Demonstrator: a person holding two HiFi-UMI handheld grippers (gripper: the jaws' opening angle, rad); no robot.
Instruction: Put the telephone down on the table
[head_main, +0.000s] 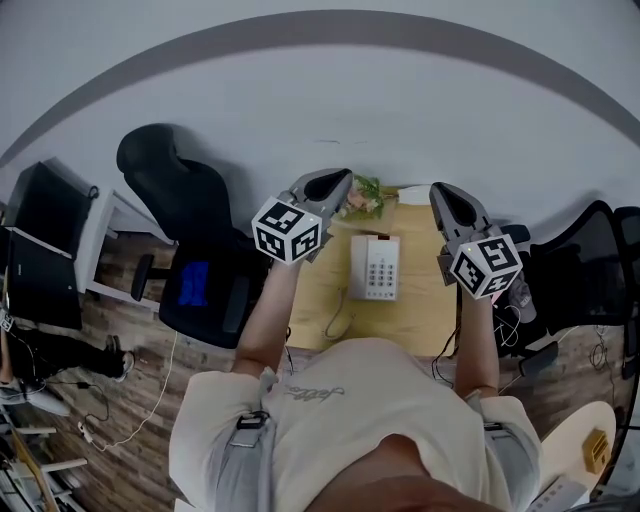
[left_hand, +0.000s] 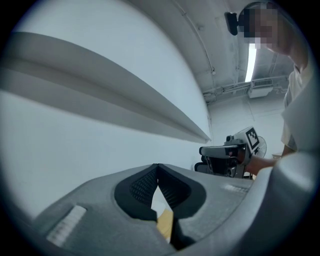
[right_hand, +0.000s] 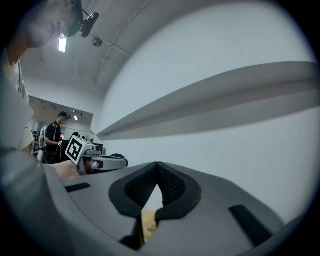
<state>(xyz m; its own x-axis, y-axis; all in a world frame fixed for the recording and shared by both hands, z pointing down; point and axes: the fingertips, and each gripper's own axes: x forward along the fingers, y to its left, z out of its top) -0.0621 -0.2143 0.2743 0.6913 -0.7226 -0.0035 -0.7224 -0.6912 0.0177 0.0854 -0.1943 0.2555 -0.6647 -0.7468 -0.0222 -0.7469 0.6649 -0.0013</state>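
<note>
A white push-button telephone (head_main: 376, 267) lies flat on a small wooden table (head_main: 420, 315), its handset resting on its left side and its cord (head_main: 338, 322) curling toward me. Both grippers are held up above the table, level and aimed at the white wall. My left gripper (head_main: 340, 182) is left of the phone and well above it, with its jaws shut (left_hand: 158, 166) and nothing between them. My right gripper (head_main: 442, 192) is to the phone's right, also shut (right_hand: 158, 164) and empty. Each gripper shows in the other's view: the right gripper (left_hand: 202, 151) and the left gripper (right_hand: 125, 162).
A small plant (head_main: 362, 195) stands at the table's far edge. A black office chair (head_main: 190, 240) with a blue thing (head_main: 195, 283) on its seat is on the left, another black chair (head_main: 590, 270) on the right. A person (right_hand: 52, 140) stands in the background.
</note>
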